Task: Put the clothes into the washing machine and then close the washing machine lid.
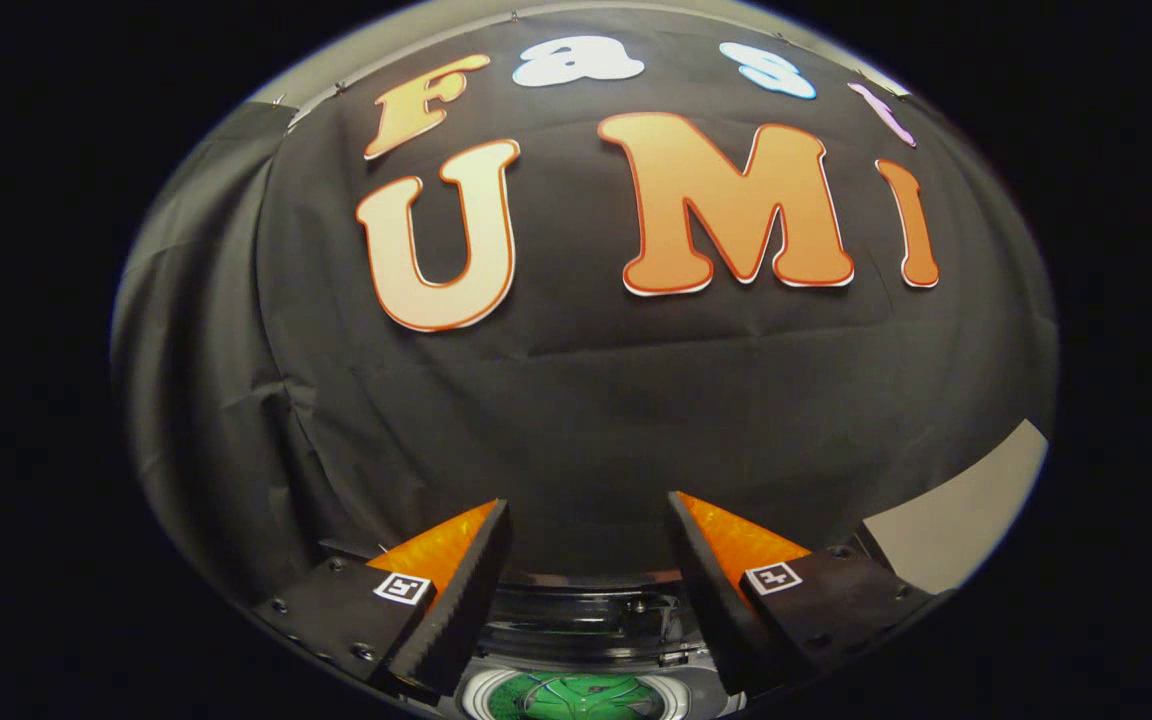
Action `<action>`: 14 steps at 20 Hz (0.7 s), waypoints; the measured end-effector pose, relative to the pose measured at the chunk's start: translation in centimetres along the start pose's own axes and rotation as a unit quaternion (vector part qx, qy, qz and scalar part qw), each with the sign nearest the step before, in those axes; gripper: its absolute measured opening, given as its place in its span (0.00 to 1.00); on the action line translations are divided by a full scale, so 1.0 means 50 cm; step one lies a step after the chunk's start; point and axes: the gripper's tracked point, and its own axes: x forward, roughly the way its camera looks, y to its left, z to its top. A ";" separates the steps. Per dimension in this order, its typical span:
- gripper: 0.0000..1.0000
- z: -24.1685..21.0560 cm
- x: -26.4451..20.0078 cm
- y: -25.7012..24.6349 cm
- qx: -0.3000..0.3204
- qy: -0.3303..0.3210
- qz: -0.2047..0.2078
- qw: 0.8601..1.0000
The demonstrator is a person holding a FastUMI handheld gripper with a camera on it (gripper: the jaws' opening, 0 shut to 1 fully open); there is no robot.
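Two fingers of the tool (588, 520) stand wide apart and hold nothing; the gap between them frames only the booth's dark cloth wall (576, 400) ahead. Low down, between and just below the fingers, the washing machine (586, 640) shows its raised clear lid and, nearer still, the round drum opening with something green (576, 697) lying inside. I cannot tell whether that green thing is the clothes or part of the drum. To the right, past the right finger, a pale strip of desk (956, 520) runs along the foot of the cloth.

Judging from this, the lid remains to be closed. The risk is in the aim: the tool points over the machine at the wall, so a blind push down could miss the lid's edge, or a finger could catch on its hinge.
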 end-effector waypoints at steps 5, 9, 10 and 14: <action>0.98 -0.042 0.056 -0.012 -0.016 0.029 -0.015 0.999; 0.98 -0.082 0.075 -0.015 -0.033 0.033 -0.016 0.999; 0.98 -0.071 0.077 -0.016 -0.032 0.006 -0.015 0.999; 0.99 -0.074 0.059 -0.018 -0.029 -0.006 -0.016 0.999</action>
